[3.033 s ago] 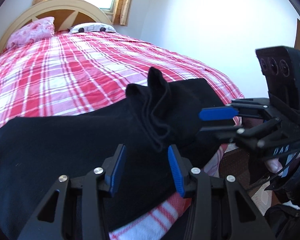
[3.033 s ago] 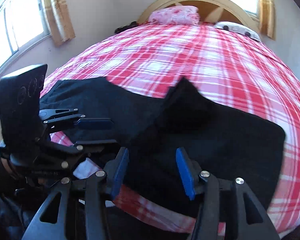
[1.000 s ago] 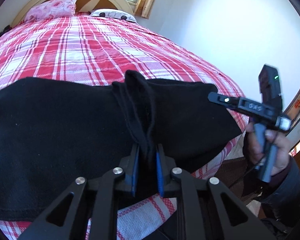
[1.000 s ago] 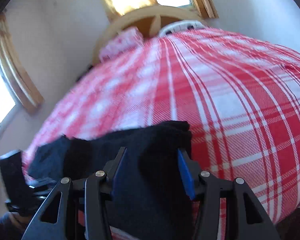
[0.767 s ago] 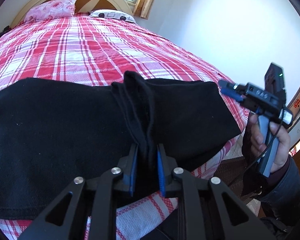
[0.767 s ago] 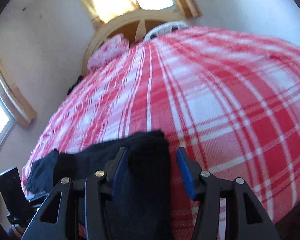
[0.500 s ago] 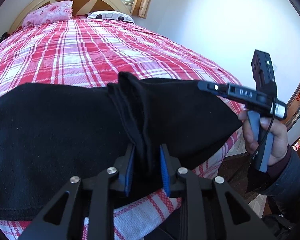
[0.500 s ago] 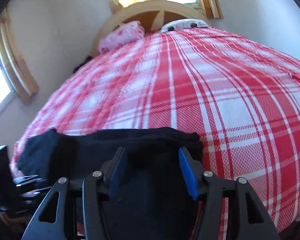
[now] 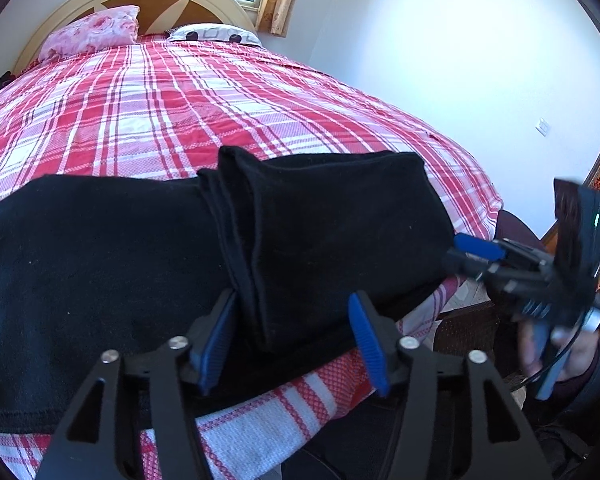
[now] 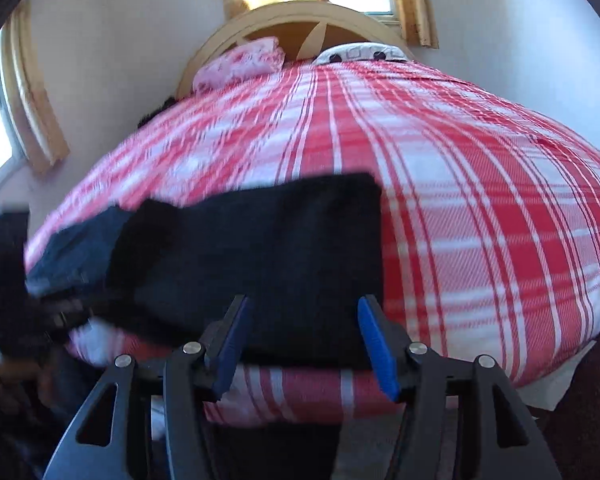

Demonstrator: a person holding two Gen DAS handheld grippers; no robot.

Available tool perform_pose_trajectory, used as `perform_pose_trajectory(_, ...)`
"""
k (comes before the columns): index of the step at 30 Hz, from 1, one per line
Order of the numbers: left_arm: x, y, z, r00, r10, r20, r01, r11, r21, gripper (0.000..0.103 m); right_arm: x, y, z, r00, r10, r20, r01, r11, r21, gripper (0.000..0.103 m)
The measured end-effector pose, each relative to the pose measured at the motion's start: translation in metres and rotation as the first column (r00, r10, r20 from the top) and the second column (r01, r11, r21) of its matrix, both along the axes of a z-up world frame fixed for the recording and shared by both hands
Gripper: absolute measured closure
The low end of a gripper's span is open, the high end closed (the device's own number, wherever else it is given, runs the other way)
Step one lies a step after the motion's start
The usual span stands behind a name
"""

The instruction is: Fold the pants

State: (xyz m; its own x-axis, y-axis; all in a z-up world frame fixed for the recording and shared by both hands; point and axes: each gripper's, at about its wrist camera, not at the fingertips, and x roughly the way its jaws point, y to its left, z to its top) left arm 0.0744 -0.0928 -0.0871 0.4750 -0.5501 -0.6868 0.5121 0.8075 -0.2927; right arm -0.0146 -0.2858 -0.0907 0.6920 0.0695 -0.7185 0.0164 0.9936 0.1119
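1. Red-and-white plaid bed (image 9: 172,120), running from the near edge at 6 o'clock toward the headboard at 12 o'clock; carries the whole job.
2. Black pants (image 9: 100,272), spread across the near edge of the bed, wide in the left wrist view from 9 o'clock past centre; a bunched ridge of doubled cloth (image 9: 240,232) rising near the middle, the squared end (image 10: 320,240) lying flat at centre in the right wrist view.
3. Left claw (image 9: 292,340): jaws opening, the bunched ridge standing between them against the left pad, no longer pinched. Judged best to clear the pads fully before drawing back toward 6 o'clock, so the fold is not dragged along.
4. Right claw (image 10: 304,344): jaws parted, nothing gripped, hanging over the near hem of the squared end; blurred at 3 o'clock in the left wrist view.
5. Next hold likely the hem at that end: pinching all layers together, low against the bed, then carrying across level and setting edges flush. Risk of catching only the top layer.
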Motion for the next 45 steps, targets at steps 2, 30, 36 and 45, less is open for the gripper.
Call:
perform_pose_trajectory(2,-0.002,0.000,0.002,1.000,0.008,0.013,-0.009,1.000,0.015,0.027,-0.002,0.010,-0.007,1.000,0.022,0.015,-0.020,0.996,-0.092,0.041)
perform_pose_trajectory(30,0.032,0.258,0.016,0.834,0.498,0.236,-0.548,0.794,0.262,0.004,0.017,0.084,0.023,0.986,0.151,0.077,-0.154,0.988,0.030,0.032)
perform_pose_trajectory(36,0.047,0.303,-0.019,0.841,0.539,0.055,-0.539,0.821,0.188,0.008,0.020,0.103,0.013,0.982,0.184,0.051,-0.186,0.982,0.031,0.033)
perform_pose_trajectory(45,0.040,0.281,-0.016,0.869,0.488,0.084,-0.495,0.850,0.183,0.055,0.021,0.113,0.010,0.979,0.197,0.053,-0.199,0.979,0.045,0.033)
